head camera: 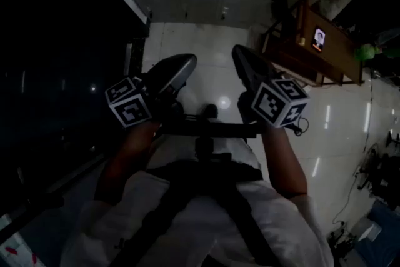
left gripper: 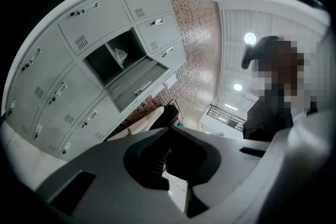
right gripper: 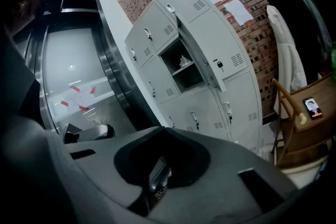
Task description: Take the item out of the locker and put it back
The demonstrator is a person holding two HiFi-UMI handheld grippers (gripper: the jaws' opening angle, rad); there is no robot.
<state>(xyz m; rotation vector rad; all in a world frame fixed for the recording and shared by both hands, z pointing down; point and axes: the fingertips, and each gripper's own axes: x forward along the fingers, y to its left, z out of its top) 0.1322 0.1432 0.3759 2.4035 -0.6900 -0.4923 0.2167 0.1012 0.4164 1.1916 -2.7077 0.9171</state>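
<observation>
Right hand-held gripper (right gripper: 165, 128), jaws together, faces locker (right gripper: 237, 96) holding pale item (right gripper: 183, 62) (axis unreadable).

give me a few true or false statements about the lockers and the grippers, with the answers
One locker stands open. True.
The open locker is empty. False: a small white item sits inside it.
The right gripper holds that item. False: its jaws are shut with nothing between them.
A lit phone lies on the wooden furniture. True.
</observation>
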